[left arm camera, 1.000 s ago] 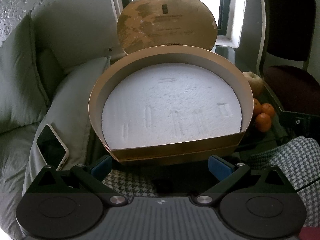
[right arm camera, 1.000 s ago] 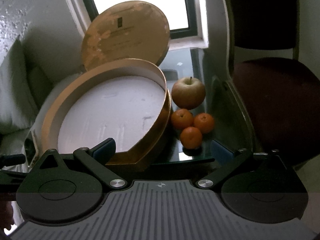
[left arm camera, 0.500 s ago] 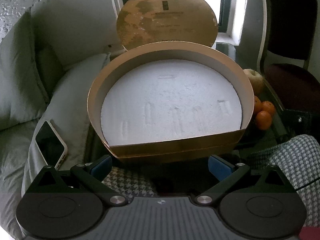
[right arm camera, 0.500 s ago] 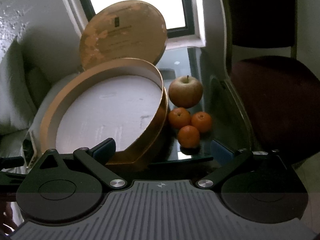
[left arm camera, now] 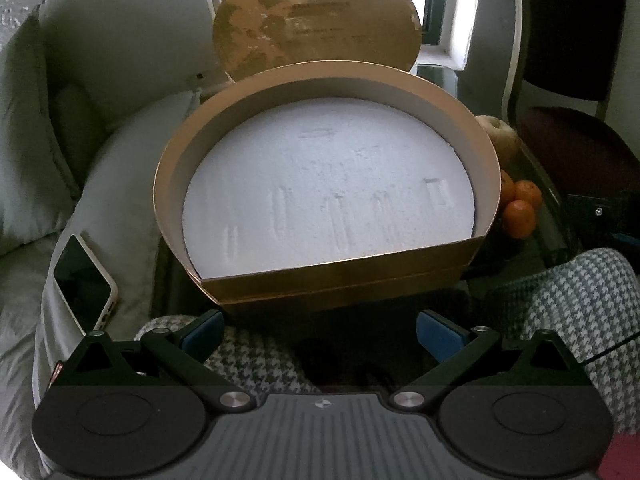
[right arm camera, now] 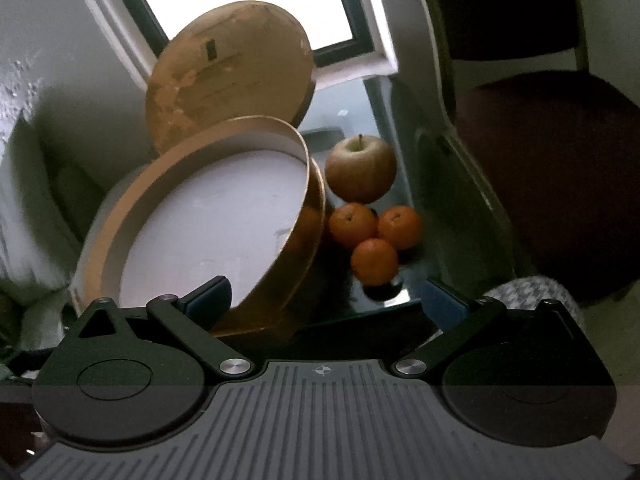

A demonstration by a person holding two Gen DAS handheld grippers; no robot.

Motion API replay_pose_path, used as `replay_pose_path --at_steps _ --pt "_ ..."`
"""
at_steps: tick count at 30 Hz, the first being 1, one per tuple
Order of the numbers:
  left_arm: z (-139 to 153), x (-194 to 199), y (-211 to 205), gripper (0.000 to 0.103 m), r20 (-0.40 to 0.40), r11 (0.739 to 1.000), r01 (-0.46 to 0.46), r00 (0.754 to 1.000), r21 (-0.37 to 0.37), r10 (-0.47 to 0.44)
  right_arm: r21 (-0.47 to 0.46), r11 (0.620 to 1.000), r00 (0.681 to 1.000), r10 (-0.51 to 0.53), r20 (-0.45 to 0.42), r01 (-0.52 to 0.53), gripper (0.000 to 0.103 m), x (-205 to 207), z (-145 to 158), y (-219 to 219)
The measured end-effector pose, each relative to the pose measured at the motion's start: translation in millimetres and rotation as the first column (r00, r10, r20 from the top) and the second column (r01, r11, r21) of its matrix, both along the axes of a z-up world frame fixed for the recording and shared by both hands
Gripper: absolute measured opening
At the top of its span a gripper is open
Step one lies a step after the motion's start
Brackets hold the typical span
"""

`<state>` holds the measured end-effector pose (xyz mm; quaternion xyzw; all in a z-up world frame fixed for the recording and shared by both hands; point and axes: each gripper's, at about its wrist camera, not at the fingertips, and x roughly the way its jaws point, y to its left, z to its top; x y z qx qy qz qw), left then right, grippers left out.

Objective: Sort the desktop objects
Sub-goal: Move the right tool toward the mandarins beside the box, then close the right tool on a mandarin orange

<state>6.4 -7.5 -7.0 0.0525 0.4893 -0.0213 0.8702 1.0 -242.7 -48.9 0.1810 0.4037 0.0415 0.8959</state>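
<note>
Left tongs point(left arm camera: 319, 330) apart, empty; right tongs point(right arm camera: 326, 298) apart near 3 oranges point(right arm camera: 375, 236), gold box point(right arm camera: 308, 232).

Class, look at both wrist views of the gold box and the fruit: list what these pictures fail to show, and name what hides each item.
- Left wrist view: round gold cardboard box hides most of the red-yellow apple and part of the three small orange tangerines.
- Same view: the print on the round gold lid is too small to read.
- Right wrist view: the cream-cased smartphone is not visible.
- Both views: open grippers hide the table's near edge.
</note>
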Motion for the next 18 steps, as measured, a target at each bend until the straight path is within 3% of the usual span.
replay_pose_path --at_steps 4,12,16,18 --pt "-2 1 -1 0.102 -0.020 1.000 0.019 1.000 -0.012 -0.020 -0.069 0.998 1.000 0.000 0.008 0.000 0.103 5 -3 0" --pt "-8 10 -8 0.101 -0.050 0.999 0.033 0.998 0.035 -0.031 -0.124 0.992 1.000 0.003 -0.001 -0.003 0.103 20 -20 -8" --pt "-9 16 -6 0.100 -0.063 1.000 0.017 0.998 0.026 -0.015 -0.063 0.997 0.997 0.029 -0.066 -0.033 0.101 32 -34 -13" --pt "-9 19 -2 0.100 -0.049 1.000 -0.005 0.999 0.007 0.005 -0.076 0.997 0.996 0.028 -0.079 -0.034 0.097 35 -39 -12"
